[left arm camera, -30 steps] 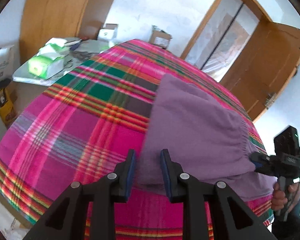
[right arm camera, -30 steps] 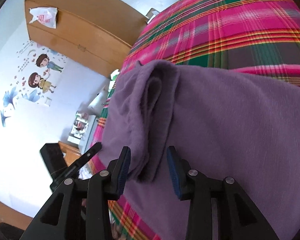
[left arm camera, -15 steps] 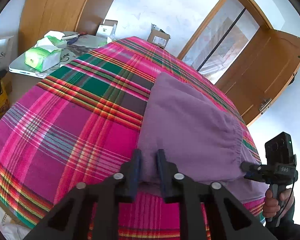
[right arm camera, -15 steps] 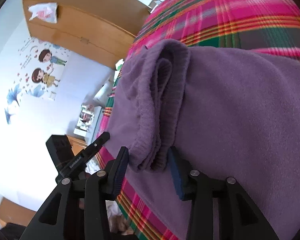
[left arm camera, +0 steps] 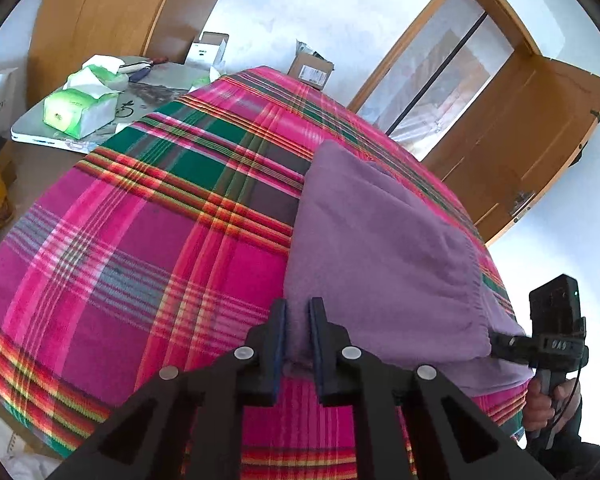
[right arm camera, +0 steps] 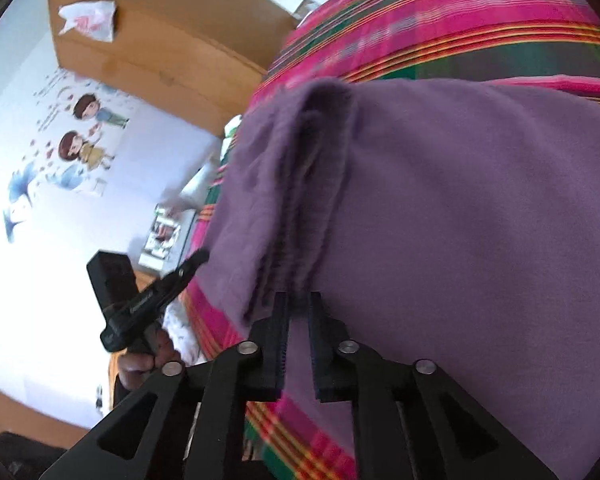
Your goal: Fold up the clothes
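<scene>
A purple garment (left arm camera: 380, 256) lies folded on a bed with a pink, green and red plaid cover (left arm camera: 148, 224). My left gripper (left arm camera: 298, 320) is shut on the garment's near left edge. In the right wrist view my right gripper (right arm camera: 299, 312) is shut on the bunched, ribbed hem of the same garment (right arm camera: 460, 220), lifted a little. The right gripper also shows in the left wrist view (left arm camera: 508, 346) at the garment's right edge. The left gripper shows in the right wrist view (right arm camera: 192, 264) at the garment's far edge.
A low white table (left arm camera: 40, 136) with green tissue packs (left arm camera: 80, 110) stands left of the bed. Cardboard boxes (left arm camera: 310, 68) sit beyond the bed. A wooden door (left arm camera: 520, 132) stands open at the right. A wooden wardrobe (right arm camera: 160, 48) stands behind the bed.
Both grippers closed from open onto the garment's near edge. The right gripper's hem bunched up and rose slightly between the fingers.
</scene>
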`<state>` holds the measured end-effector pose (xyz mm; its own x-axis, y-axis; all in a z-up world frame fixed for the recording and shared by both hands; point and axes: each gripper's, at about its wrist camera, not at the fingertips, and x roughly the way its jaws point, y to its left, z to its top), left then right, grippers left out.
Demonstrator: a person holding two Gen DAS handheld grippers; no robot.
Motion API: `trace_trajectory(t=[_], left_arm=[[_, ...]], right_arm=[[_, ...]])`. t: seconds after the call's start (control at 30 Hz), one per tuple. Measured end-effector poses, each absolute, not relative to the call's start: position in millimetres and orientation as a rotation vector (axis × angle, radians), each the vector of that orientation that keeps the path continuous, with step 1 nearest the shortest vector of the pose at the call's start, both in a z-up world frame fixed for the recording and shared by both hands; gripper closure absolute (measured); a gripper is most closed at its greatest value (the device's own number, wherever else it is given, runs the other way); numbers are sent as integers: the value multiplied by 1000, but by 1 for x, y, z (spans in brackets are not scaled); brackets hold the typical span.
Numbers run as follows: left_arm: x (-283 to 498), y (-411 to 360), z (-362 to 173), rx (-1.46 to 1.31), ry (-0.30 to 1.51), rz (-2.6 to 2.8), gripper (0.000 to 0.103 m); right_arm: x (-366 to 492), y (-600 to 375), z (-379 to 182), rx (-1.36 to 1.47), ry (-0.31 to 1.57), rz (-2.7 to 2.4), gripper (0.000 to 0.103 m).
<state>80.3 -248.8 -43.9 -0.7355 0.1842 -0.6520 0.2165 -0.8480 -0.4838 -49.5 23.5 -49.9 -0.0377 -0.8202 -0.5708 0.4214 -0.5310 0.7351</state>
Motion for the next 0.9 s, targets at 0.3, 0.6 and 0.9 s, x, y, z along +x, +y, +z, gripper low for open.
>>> trace_trajectory(t=[0.3,0.6,0.9], left_arm=[[78,-232,-11,1033,747,-2851,90],[60,-194,-38,1159,670,-2921,90],[74,-202,-38,1166,697,-2948,91]], right_arm=[[-102,-6,-11,1232,-440,-1796,63],[-140,-32,-45,1338,-556,-1736,94],[-133,-15,-42,1308,-587,-1756,99]])
